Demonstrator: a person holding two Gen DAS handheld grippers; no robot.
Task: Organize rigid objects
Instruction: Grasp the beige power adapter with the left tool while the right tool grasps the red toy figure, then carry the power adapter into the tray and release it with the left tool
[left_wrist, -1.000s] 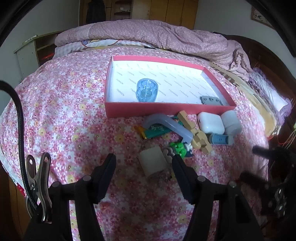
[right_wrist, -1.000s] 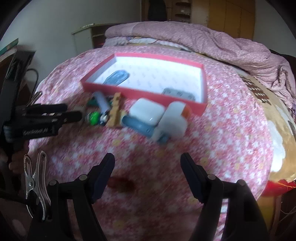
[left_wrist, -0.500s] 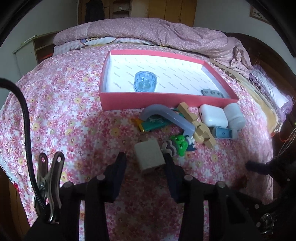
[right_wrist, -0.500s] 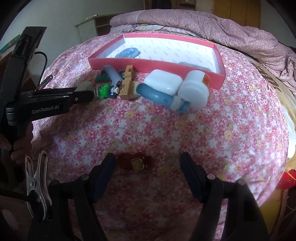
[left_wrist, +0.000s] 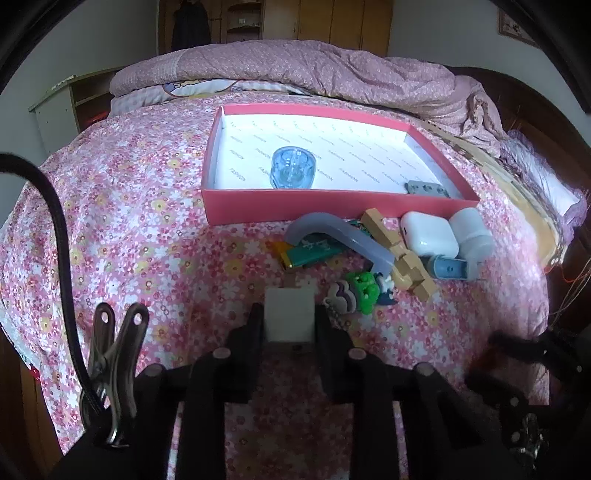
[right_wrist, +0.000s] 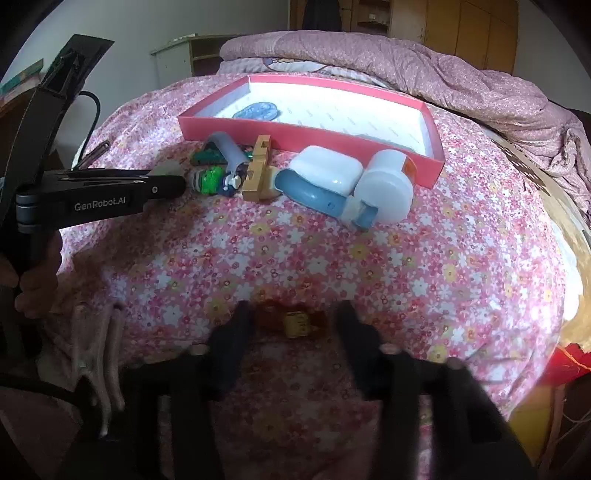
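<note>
Between the black fingers of the left gripper (left_wrist: 289, 320), in the left wrist view, sat a pale cream block (left_wrist: 290, 314), and the jaws were pressed flat against its two sides, clamped on it while it seemed to rest on the flowered bedspread (left_wrist: 129, 221). Just beyond it lay the rest of the pile: a green toy (left_wrist: 364, 291) with a striped charm (left_wrist: 341, 297) beside it, a grey curved piece (left_wrist: 332, 238) over a teal stick (left_wrist: 314, 253), a wooden puzzle piece (left_wrist: 397, 254), a white case (left_wrist: 428, 236) and a white bottle (left_wrist: 471, 232). The red tray (left_wrist: 332, 210) stood beyond the pile and already held a blue oval thing (left_wrist: 293, 171) and a grey plate (left_wrist: 426, 188). To do this step well, I judged, the block should be lifted straight up before it was carried, so that it cleared the charm and the tray's near wall, and set down in a bare part of the white floor. Over in the right wrist view, the right gripper (right_wrist: 293, 325) hung low over the bedspread with a small dark red and yellow trinket (right_wrist: 293, 321) between its fingers; the jaws were closing, yet the pads did not seem to touch it. Its shape was too blurred to name. That grip, I judged, called for centring the jaws on the yellow middle part and keeping the tips off the cloth, lest a fold be pinched along with it. The left gripper showed at this view's left edge, its tip beside the green toy.
</note>
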